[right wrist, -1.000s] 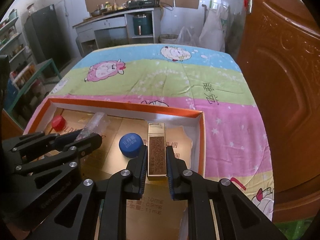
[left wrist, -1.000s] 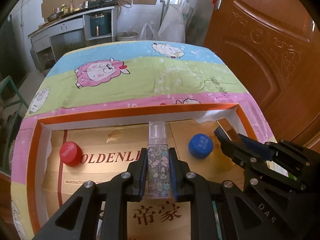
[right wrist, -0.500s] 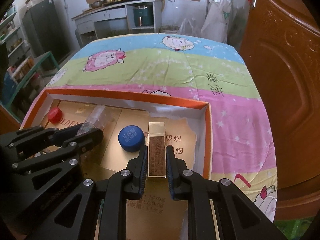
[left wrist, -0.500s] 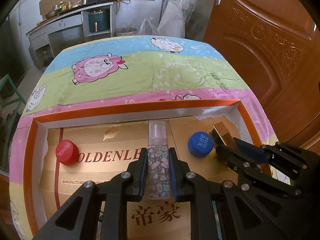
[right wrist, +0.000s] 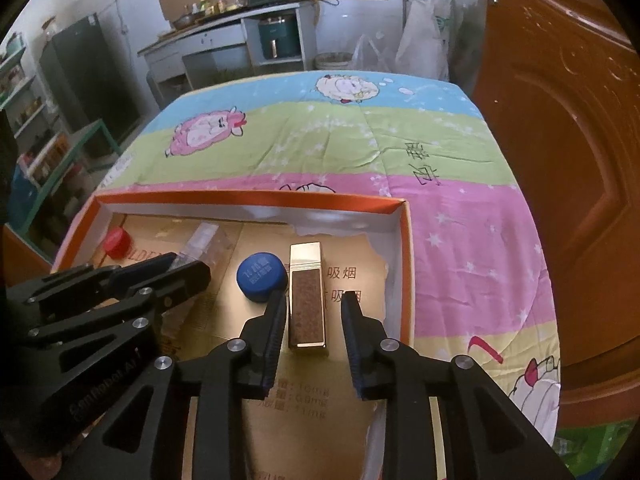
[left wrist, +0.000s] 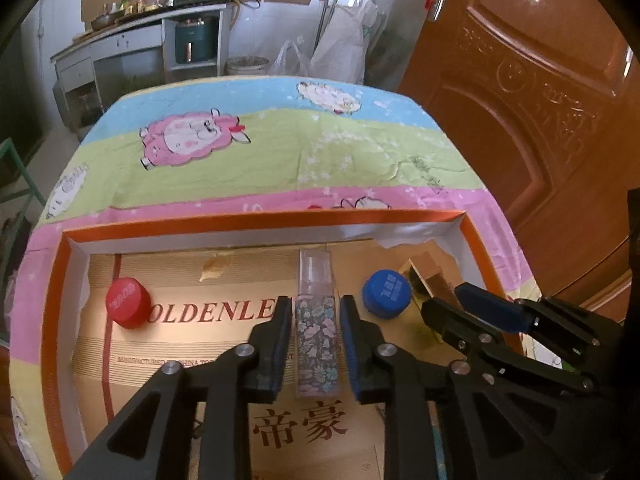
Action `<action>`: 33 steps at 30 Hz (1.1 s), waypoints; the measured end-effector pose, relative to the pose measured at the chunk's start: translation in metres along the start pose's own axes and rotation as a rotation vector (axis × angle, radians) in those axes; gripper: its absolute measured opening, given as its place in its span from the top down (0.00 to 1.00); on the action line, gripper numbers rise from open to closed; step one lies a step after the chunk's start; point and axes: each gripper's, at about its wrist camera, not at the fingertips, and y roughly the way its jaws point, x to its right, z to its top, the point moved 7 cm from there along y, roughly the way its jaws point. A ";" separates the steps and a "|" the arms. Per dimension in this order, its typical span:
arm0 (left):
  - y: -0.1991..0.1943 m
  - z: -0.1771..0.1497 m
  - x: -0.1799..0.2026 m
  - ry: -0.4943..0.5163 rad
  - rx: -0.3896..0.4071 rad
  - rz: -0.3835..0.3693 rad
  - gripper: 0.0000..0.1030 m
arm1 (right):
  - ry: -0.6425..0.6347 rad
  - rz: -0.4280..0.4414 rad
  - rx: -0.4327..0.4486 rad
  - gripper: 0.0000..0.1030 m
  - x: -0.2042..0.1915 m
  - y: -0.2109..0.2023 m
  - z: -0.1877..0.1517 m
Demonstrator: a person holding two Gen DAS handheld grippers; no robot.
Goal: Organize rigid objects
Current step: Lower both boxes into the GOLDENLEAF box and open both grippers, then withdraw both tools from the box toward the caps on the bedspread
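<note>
Now | left gripper (left wrist: 314, 316) released – floral bottle (left wrist: 318, 344) between; right gripper (right wrist: 314, 312) released (gold lighter (right wrist: 306, 308) between)

Near end of the orange-rimmed box (left wrist: 256, 218) cut off by the lower edge and hidden behind both grippers, printed lettering on its cardboard floor (left wrist: 208, 314) partly covered, floral bottle (right wrist: 202, 240) mostly hidden behind the left gripper (right wrist: 120, 280), countertop clutter (left wrist: 132, 4) too small to identify.
</note>
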 end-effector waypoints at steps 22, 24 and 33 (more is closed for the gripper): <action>-0.072 -0.002 0.003 0.028 0.120 0.041 0.57 | 0.014 -0.027 0.071 0.66 -0.001 -0.060 -0.015; -0.079 -0.004 0.003 0.025 0.129 0.040 0.57 | 0.013 -0.026 0.077 0.66 -0.003 -0.067 -0.017; -0.113 -0.017 -0.005 0.003 0.164 0.044 0.57 | 0.002 -0.024 0.101 0.66 -0.018 -0.098 -0.030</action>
